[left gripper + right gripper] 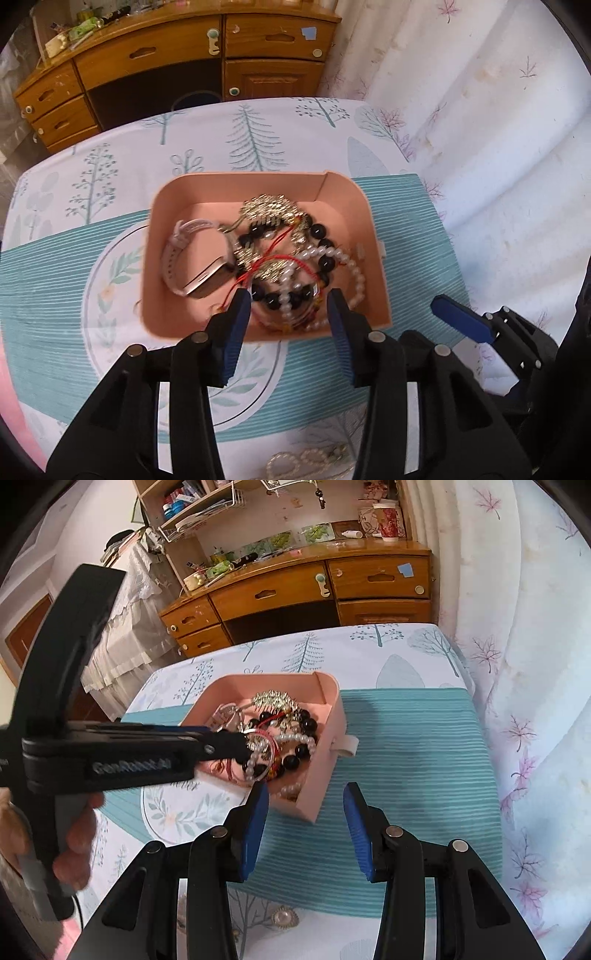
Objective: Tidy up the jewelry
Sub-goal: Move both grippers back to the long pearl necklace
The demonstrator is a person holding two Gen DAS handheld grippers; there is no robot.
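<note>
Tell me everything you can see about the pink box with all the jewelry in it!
The pink box is an open tray with rounded corners, smooth like plastic, with a small pale tab on one side. It sits flat on the teal striped mat. Inside lies a tangled heap: a pale watch, black beads, white pearls, gold pieces and red string. The left gripper reaches into it over the near wall, jaws apart.

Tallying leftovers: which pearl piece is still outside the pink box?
The pearl strand on the tablecloth near the left gripper; other pearls lie inside the pink box.
</note>
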